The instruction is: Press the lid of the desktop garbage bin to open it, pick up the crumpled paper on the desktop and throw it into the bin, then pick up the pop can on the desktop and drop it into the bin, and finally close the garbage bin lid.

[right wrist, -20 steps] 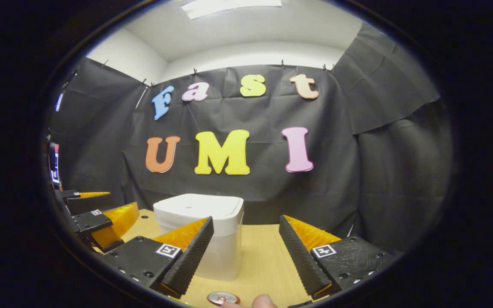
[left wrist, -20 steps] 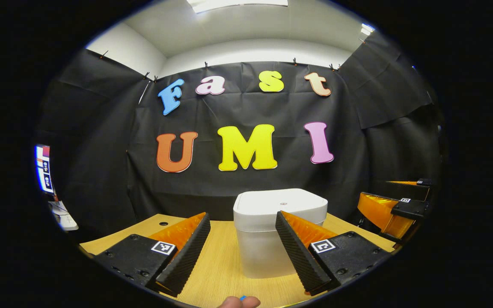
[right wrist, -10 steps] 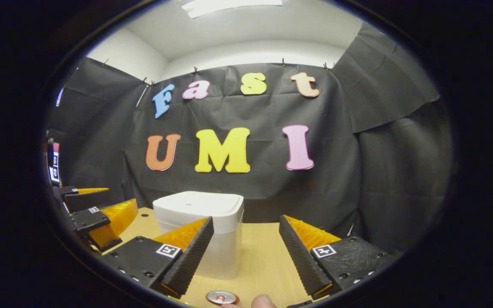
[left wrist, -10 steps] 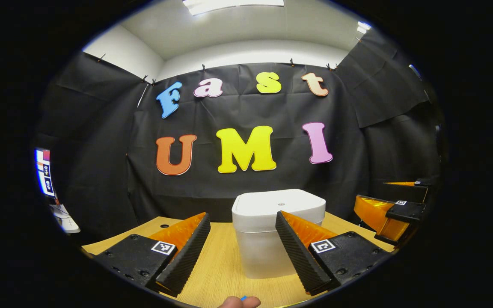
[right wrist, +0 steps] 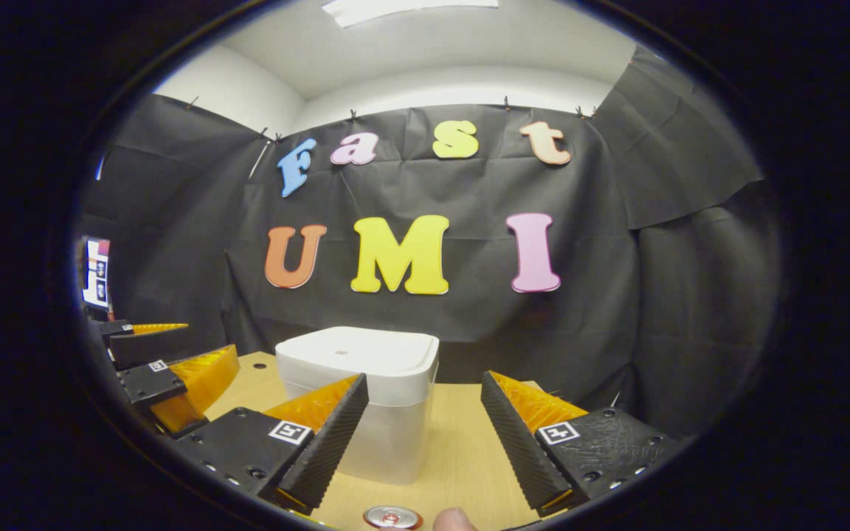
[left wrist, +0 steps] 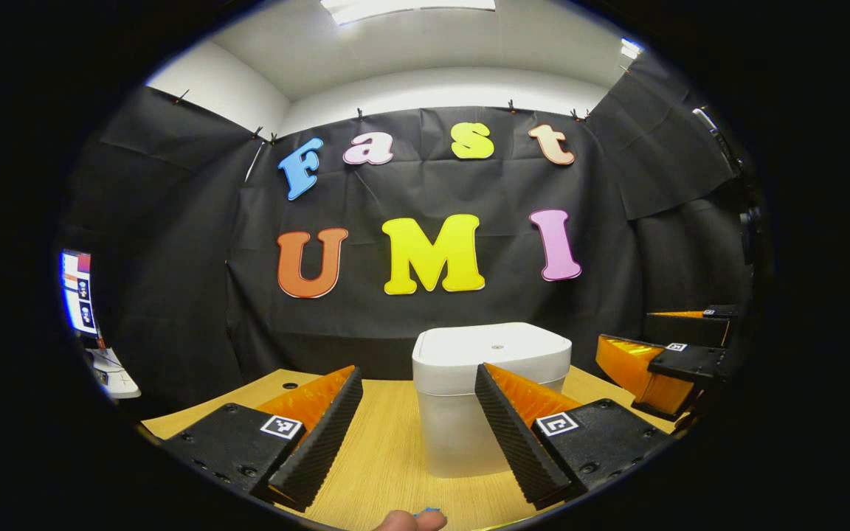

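The white garbage bin [left wrist: 491,398] stands on the wooden desktop [left wrist: 388,450] with its lid [left wrist: 491,345] shut flat on top. In the left gripper view the bin sits just past the middle, toward 5 o'clock, and behind it hangs the black cloth wall [left wrist: 174,258]. The left gripper [left wrist: 417,431] is spread wide with nothing between its two fingers; the bin stands farther back, seen through the gap and partly behind the finger at 4 o'clock. At 3 o'clock in that view the other gripper hangs near the edge, beside the bin and not touching it. In the right gripper view the bin [right wrist: 366,398] sits a little toward 7 o'clock from the middle. The right gripper [right wrist: 425,435] is also spread wide and holds nothing. Right at 6 o'clock, at the very bottom edge, the top of the pop can [right wrist: 392,517] peeks up from the desktop, closer to the camera than the bin. A fingertip [right wrist: 454,521] shows just beside the can. At 9 o'clock in this view the left gripper hangs near the edge, close to the bin's side but apart from it. A lit screen [left wrist: 77,291] glows at 9 o'clock in the left gripper view.
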Available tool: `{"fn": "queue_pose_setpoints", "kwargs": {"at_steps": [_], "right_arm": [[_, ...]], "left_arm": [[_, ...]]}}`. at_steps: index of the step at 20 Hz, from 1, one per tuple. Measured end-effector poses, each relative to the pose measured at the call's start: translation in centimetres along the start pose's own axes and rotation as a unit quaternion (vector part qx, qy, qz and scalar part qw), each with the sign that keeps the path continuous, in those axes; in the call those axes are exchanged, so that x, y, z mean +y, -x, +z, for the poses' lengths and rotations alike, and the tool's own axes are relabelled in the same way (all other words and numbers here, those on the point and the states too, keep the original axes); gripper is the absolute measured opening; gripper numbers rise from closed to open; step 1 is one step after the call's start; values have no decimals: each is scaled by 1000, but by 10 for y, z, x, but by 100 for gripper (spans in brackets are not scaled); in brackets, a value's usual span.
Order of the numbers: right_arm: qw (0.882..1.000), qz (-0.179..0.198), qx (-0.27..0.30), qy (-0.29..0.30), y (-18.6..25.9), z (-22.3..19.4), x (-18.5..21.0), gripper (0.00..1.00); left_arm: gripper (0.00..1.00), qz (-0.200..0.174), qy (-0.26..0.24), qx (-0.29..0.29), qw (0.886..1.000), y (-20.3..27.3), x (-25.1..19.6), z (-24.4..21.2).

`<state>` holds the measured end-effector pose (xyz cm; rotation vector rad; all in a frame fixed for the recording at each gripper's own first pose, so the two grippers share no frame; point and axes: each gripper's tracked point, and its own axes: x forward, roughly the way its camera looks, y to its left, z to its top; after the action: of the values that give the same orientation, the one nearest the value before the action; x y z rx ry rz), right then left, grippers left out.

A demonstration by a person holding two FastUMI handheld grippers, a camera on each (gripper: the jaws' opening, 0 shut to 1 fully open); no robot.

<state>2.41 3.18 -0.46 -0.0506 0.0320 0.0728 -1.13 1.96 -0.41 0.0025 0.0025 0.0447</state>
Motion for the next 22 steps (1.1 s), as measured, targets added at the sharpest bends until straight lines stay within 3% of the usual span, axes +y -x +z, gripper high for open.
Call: {"fn": "queue_pose_setpoints", "kwargs": {"at_steps": [6,10,11,13,15,16,17,18,22], "right_arm": [[1000,26,1,4,-43,28,32,95],[999,42,25,0,-71,22,56,93],[998,47,33,3,-79,18,61,80],[998,50,43,12,-87,14,70,66],[996,63,55,9,-92,9,83,35],[996,65,62,12,-95,6,88,24],[997,49,62,17,-97,5,86,24],[997,54,53,12,-100,12,84,8],[997,52,62,14,-103,8,88,0]], "left_arm": [[99,14,-6,3,1000,5,18,-4],[99,24,-4,3,1000,11,31,-6],[99,27,-4,4,1000,11,34,-7],[99,31,-1,3,1000,11,41,-7],[99,34,0,5,999,11,45,-10],[99,35,0,6,999,10,47,-11],[99,37,1,6,999,11,50,-12],[99,38,1,6,999,11,52,-13],[99,40,6,10,999,15,57,-19]]}}
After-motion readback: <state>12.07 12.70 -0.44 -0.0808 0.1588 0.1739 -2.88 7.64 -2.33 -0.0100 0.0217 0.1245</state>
